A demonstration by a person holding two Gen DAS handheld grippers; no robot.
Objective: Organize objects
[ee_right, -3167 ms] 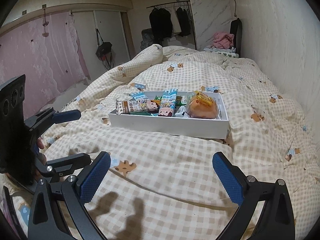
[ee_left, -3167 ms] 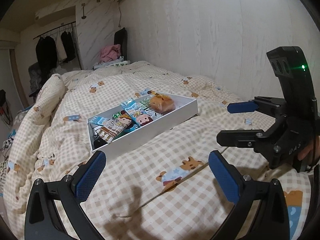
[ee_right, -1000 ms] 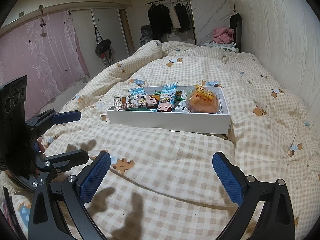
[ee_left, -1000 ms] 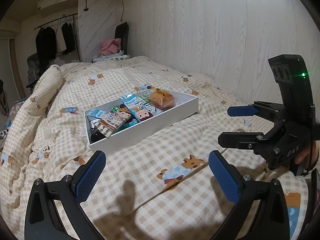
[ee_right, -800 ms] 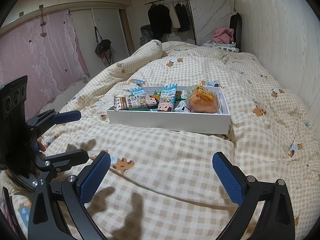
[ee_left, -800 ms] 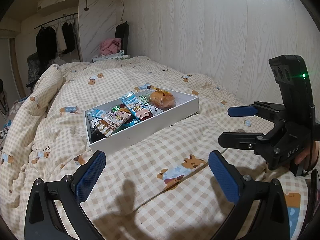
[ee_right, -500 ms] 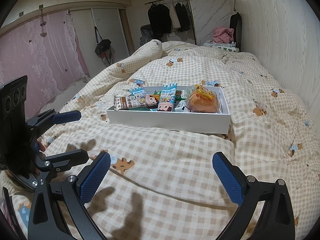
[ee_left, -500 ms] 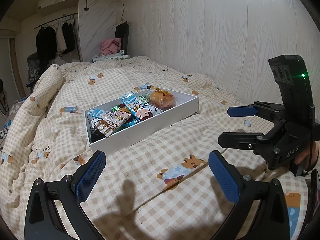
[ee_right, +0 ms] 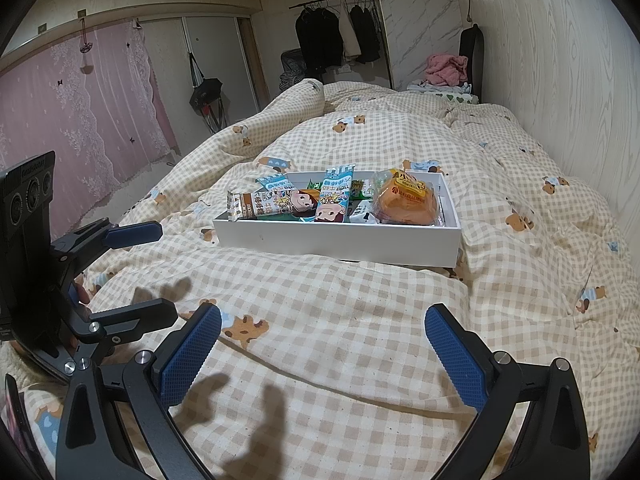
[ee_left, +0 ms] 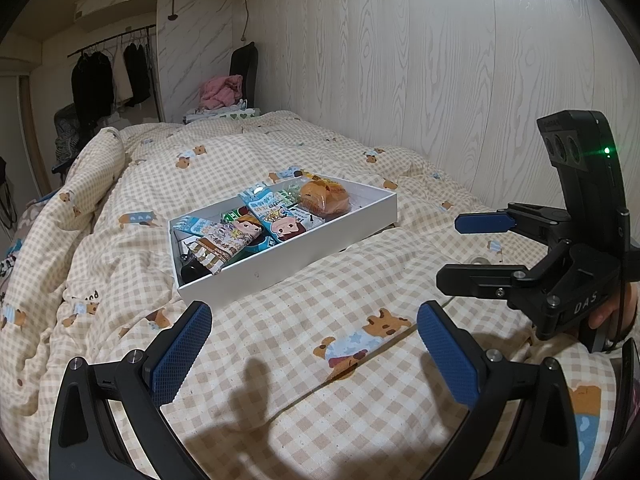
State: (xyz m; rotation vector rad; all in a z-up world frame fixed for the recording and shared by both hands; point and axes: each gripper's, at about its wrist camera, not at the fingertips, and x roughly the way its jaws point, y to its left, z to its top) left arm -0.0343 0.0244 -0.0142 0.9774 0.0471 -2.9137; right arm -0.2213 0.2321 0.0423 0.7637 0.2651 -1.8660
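Note:
A white tray [ee_left: 304,264] lies on the checked quilt ahead of both grippers; it also shows in the right wrist view [ee_right: 340,242]. It holds several snack packets [ee_left: 276,216], a wrapped orange bun [ee_left: 324,200] at its right end, also seen in the right wrist view [ee_right: 406,202], and a striped brown bar [ee_left: 214,250] at its left end. My left gripper [ee_left: 314,344] is open and empty, low over the quilt, short of the tray. My right gripper [ee_right: 322,346] is open and empty too. Each shows in the other's view: right [ee_left: 468,246], left [ee_right: 156,274].
The quilt [ee_right: 360,320] with bear prints covers the whole bed. A wood-panel wall [ee_left: 440,60] runs along the right side. Pink clothes [ee_right: 446,68] lie at the far end, a clothes rail [ee_right: 336,28] stands behind, and a pink curtain [ee_right: 72,112] hangs left.
Over the last second nothing has visibly moved. Compared with three seconds ago, both views have shifted slightly, and the tray sits a little differently in frame.

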